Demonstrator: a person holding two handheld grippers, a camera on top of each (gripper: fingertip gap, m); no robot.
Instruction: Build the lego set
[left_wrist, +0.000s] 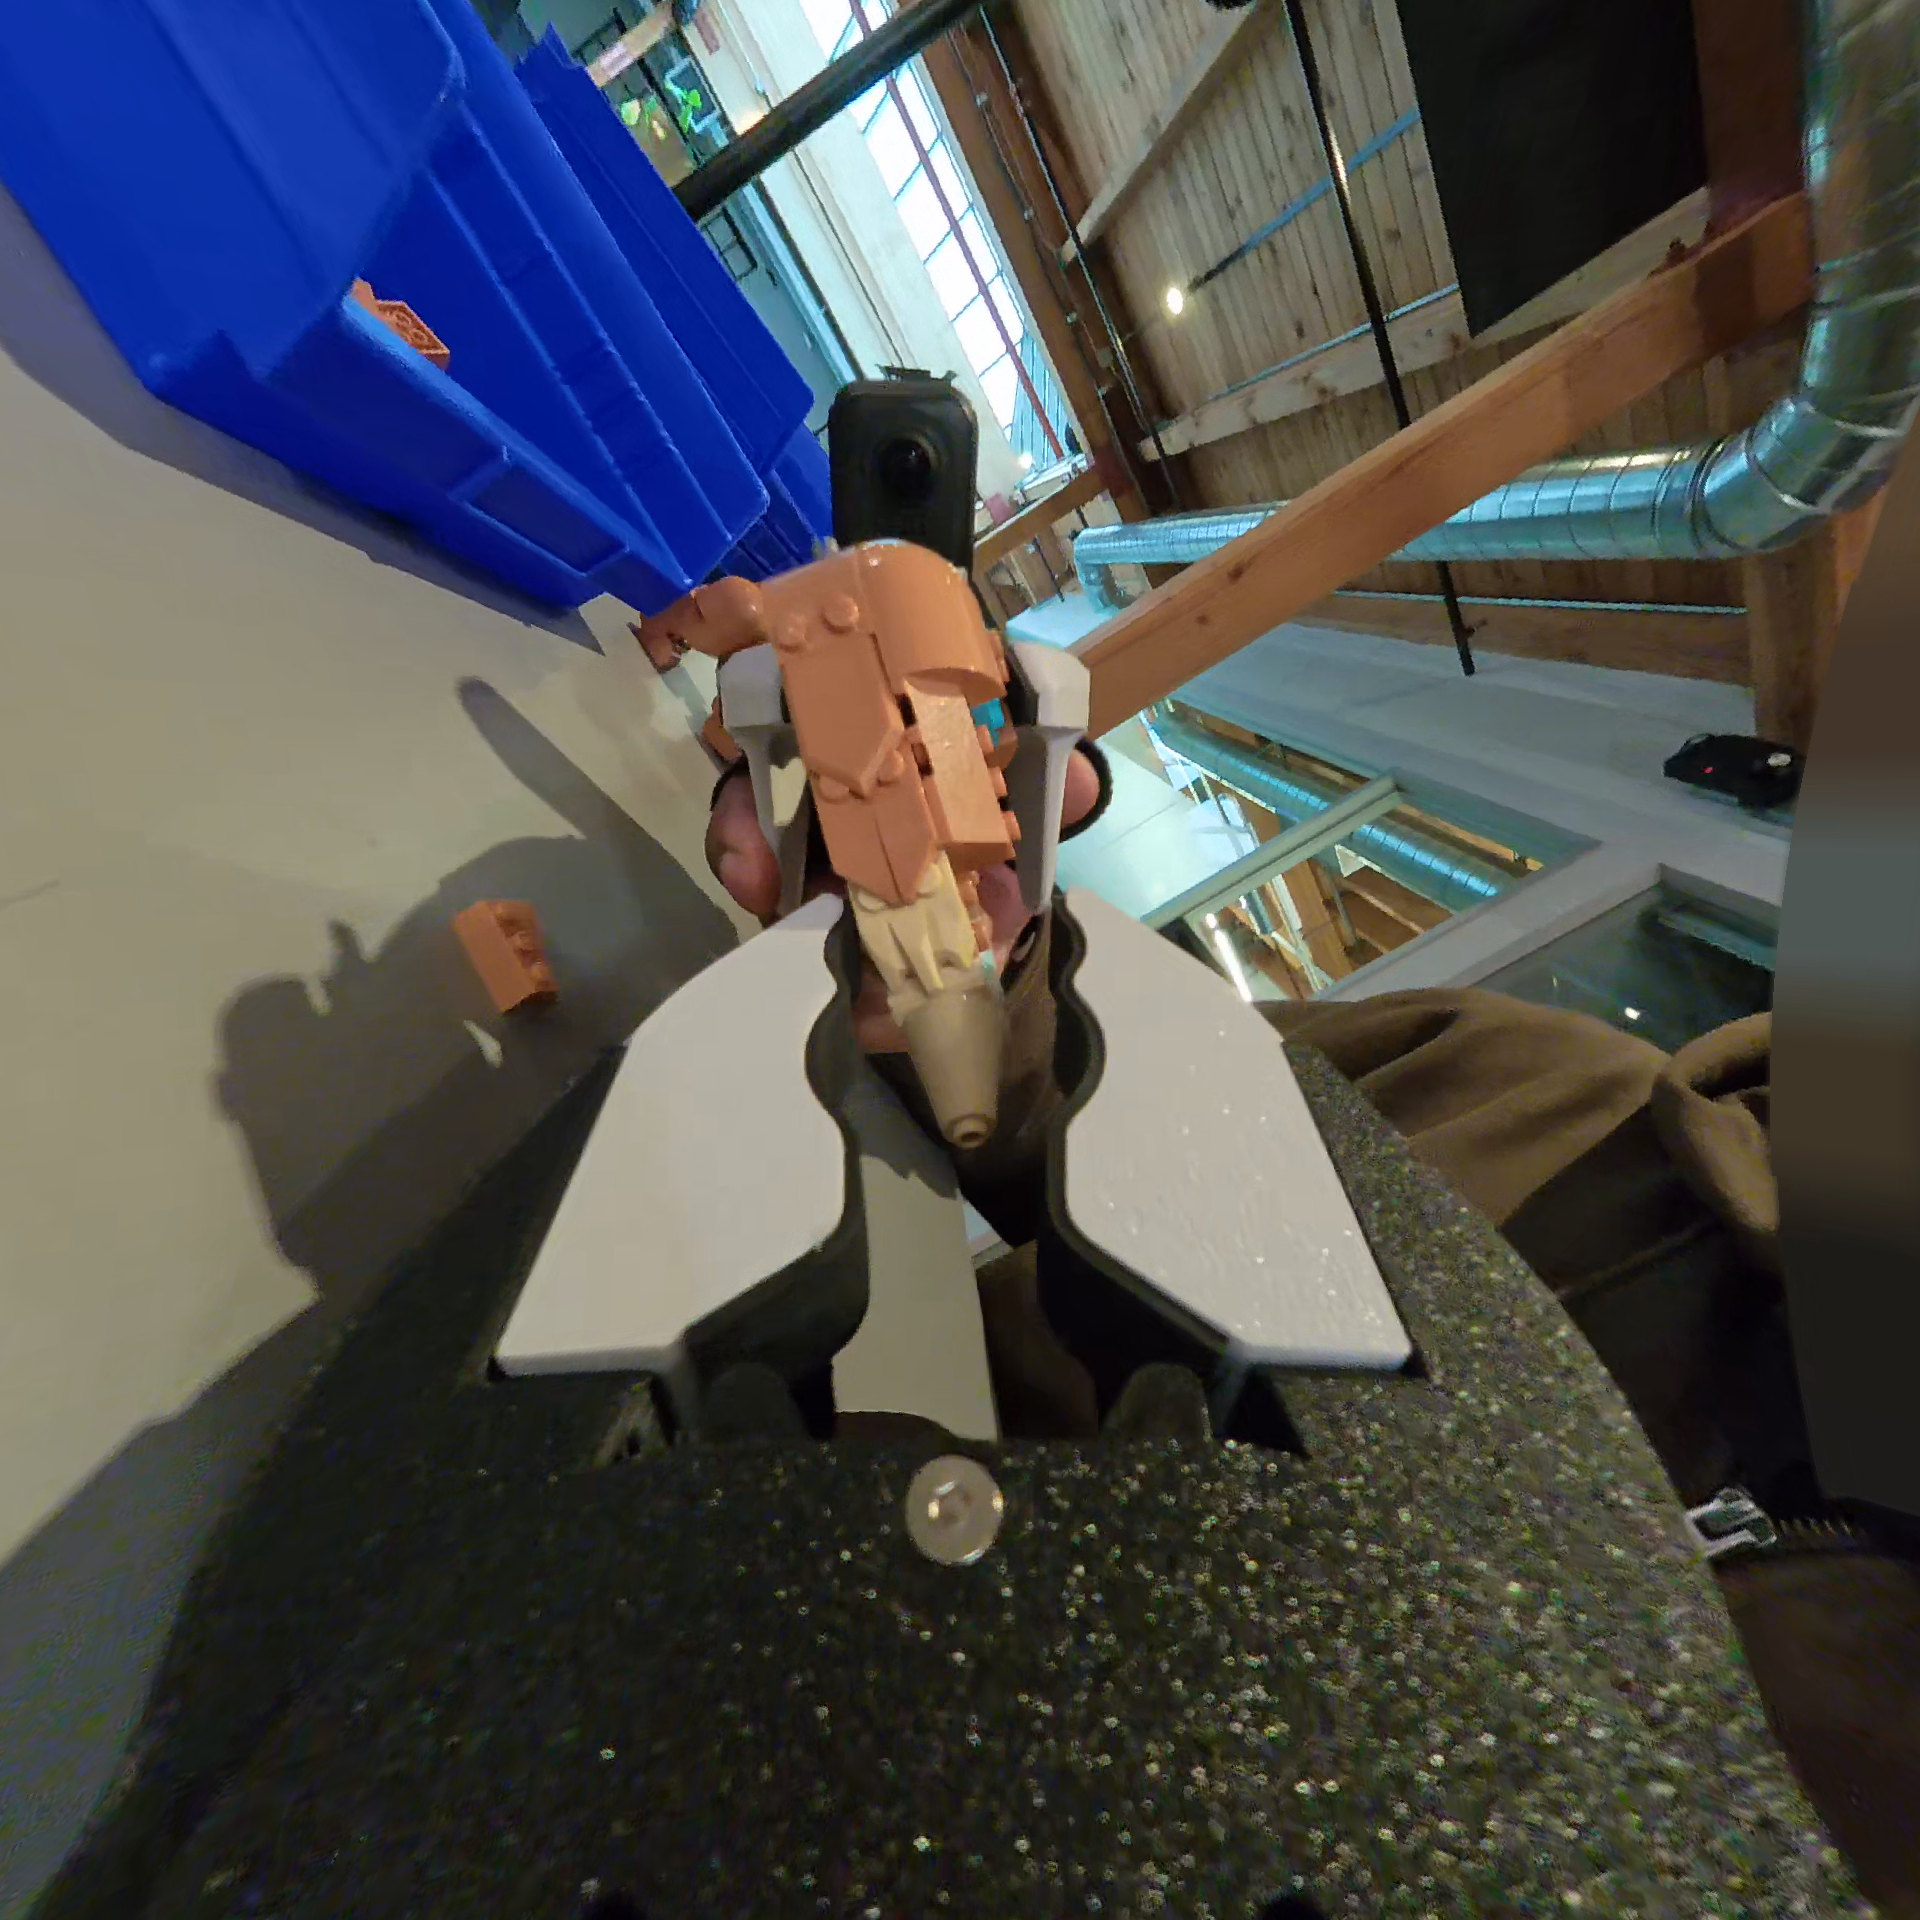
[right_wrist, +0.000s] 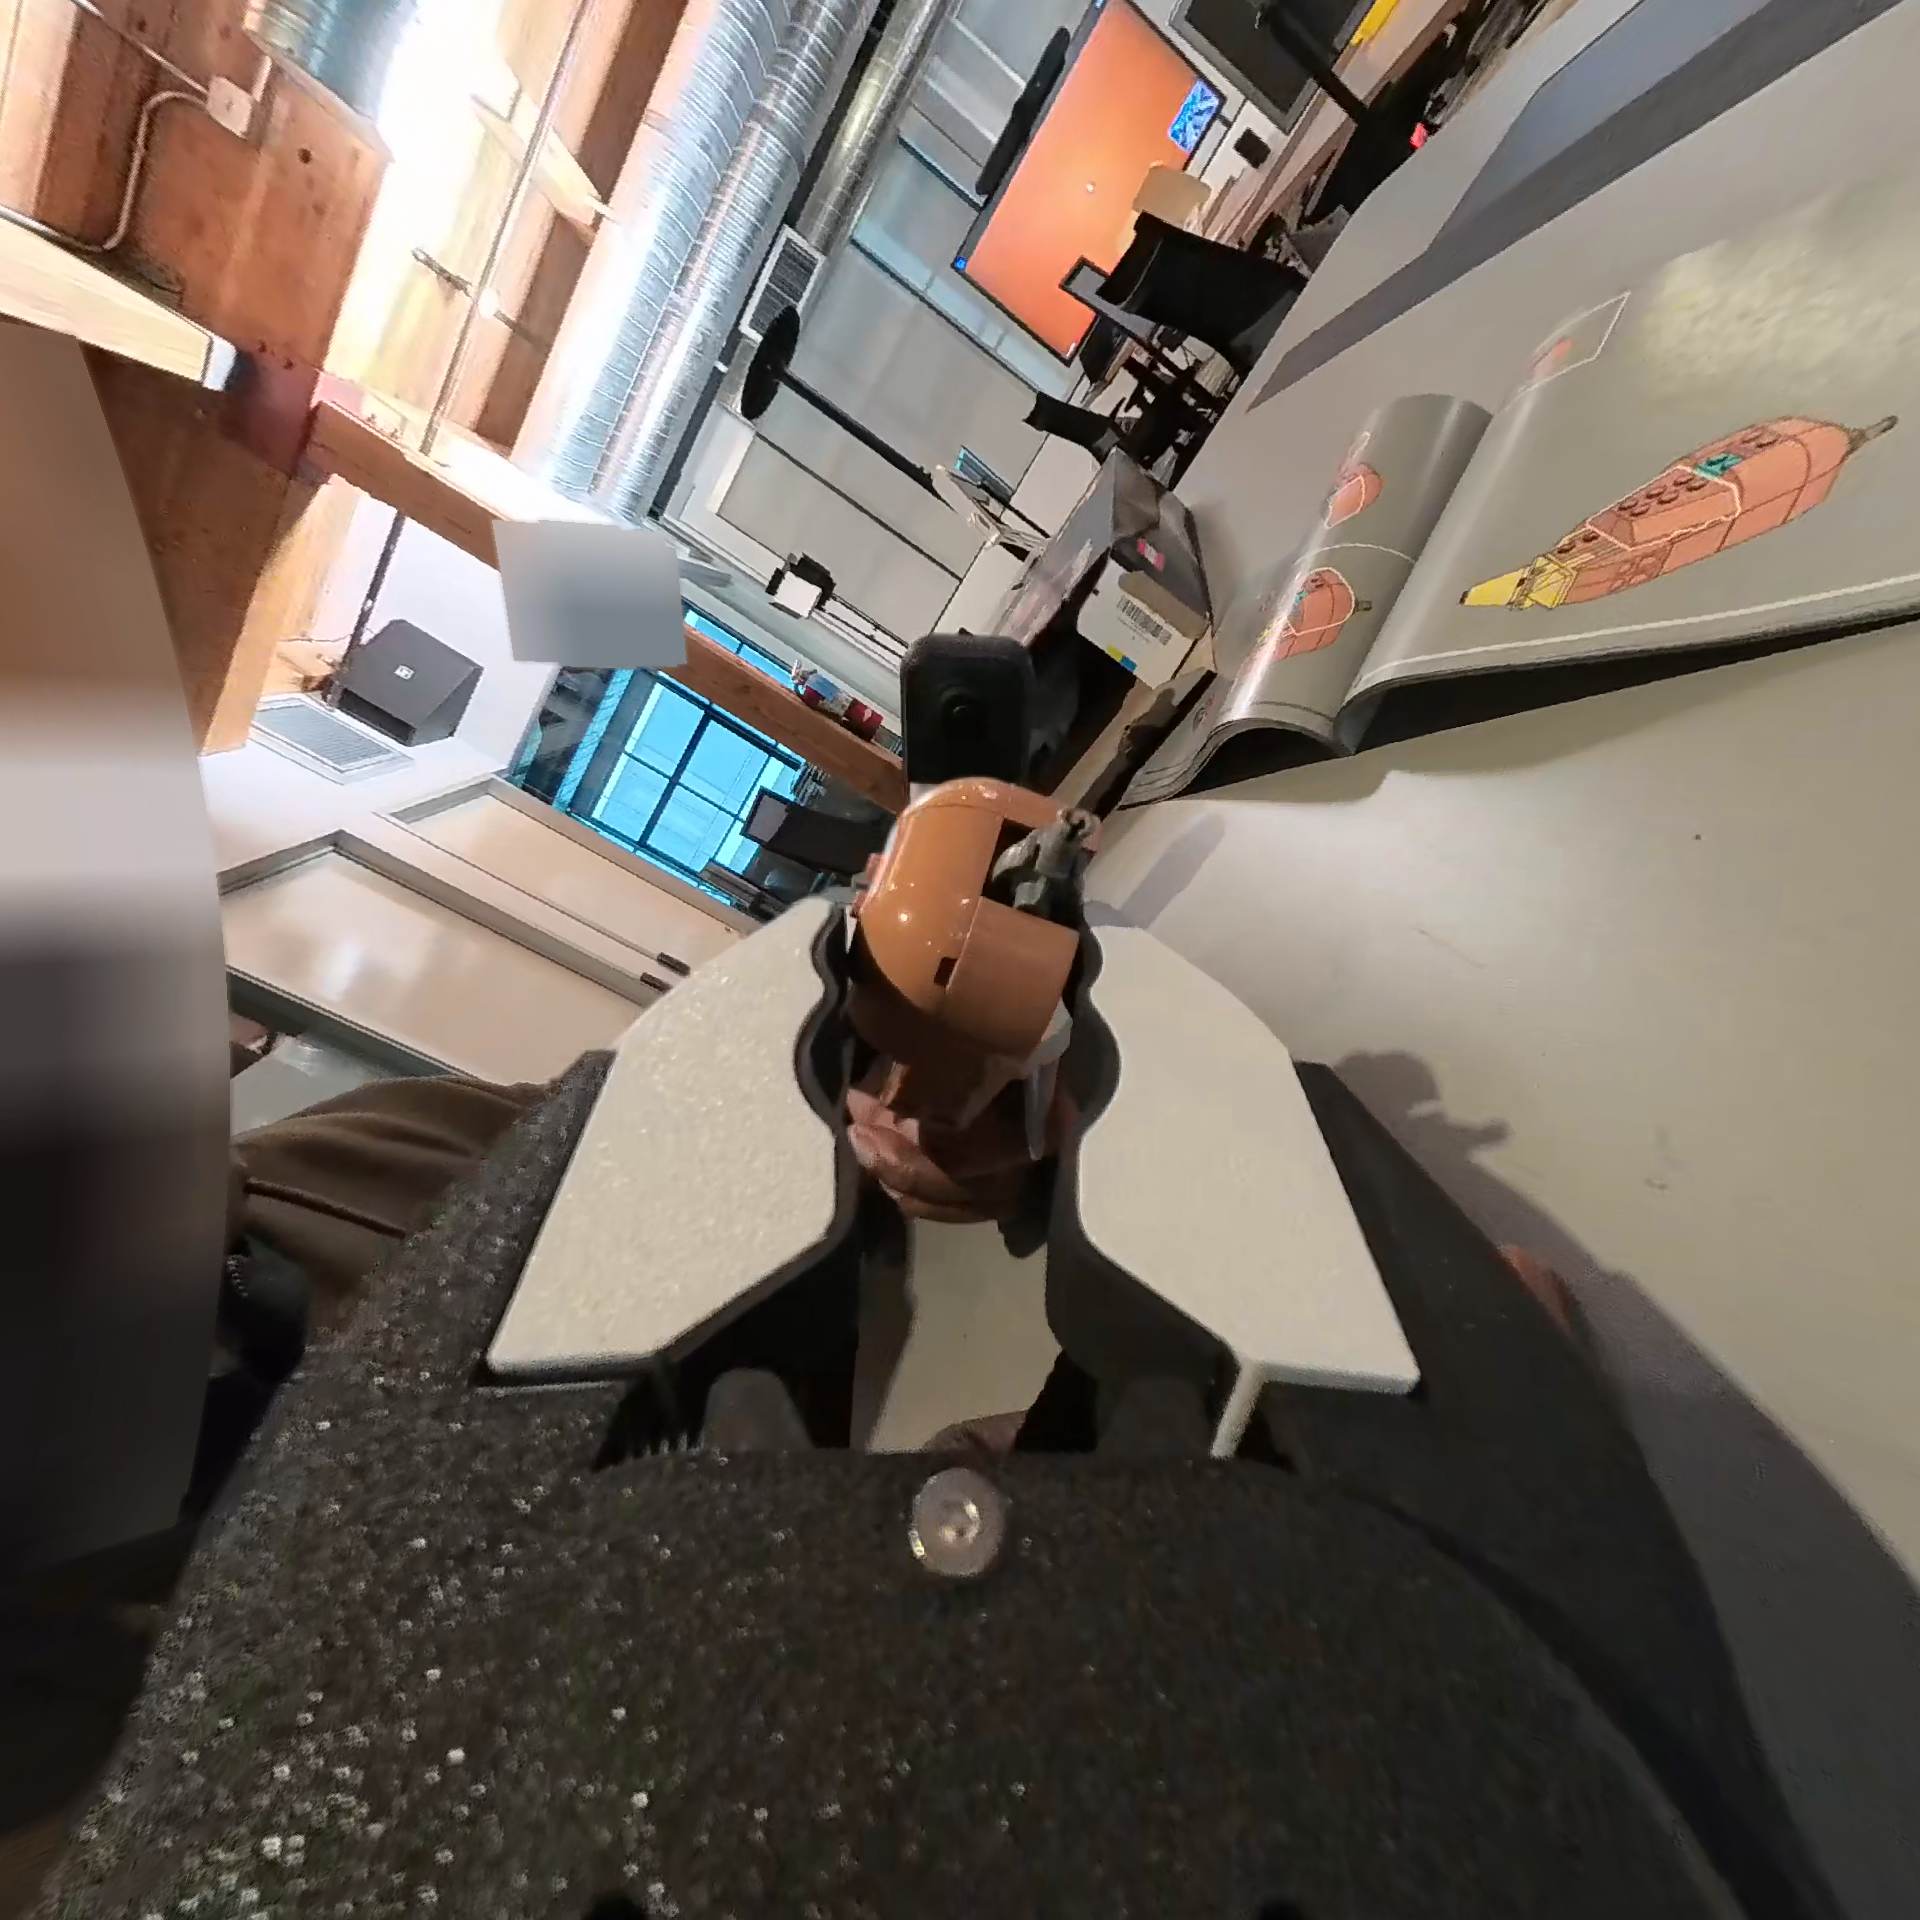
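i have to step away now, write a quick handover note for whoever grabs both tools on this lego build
Left tool: shut on the tan pointed end of the orange lego model, held up off the table.
Right tool: shut on the rounded orange end of the same model; the two tools face each other.
On the table: one loose orange brick, blue bins with another orange piece inside, and the open instruction booklet.
Done: most of the orange body is assembled.
Left: the loose brick is not yet attached; check the booklet for the current step.
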